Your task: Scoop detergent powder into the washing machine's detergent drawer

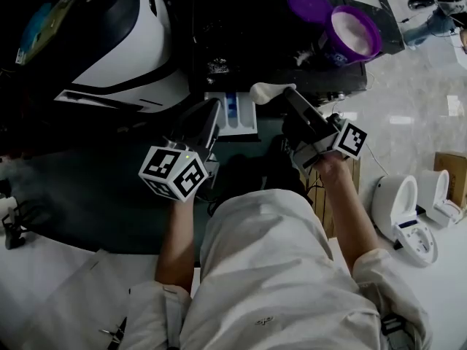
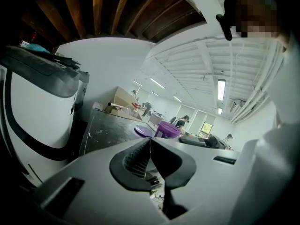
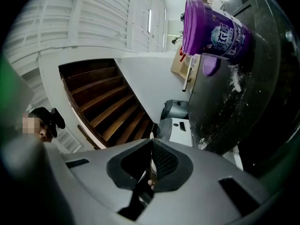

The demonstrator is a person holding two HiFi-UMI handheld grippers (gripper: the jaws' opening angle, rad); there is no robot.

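Observation:
In the head view the white detergent drawer (image 1: 244,119) with a blue compartment stands pulled out from the dark washing machine (image 1: 241,35). My right gripper (image 1: 289,95) is shut on the handle of a white scoop (image 1: 268,92), whose bowl hangs just right of the drawer's far end. In the right gripper view only a thin white sliver of the scoop (image 3: 151,136) shows between the closed jaws. My left gripper (image 1: 212,108) is shut and empty, just left of the drawer. The open purple detergent tub (image 1: 354,33) (image 3: 213,29) (image 2: 167,129) and its lid (image 1: 309,4) sit on the machine's top.
A white and black appliance (image 1: 124,46) stands to the left of the machine. Spilled powder (image 3: 234,81) lies on the dark top near the tub. White toilet-like units (image 1: 408,214) and a wooden pallet (image 1: 321,195) are on the floor at the right.

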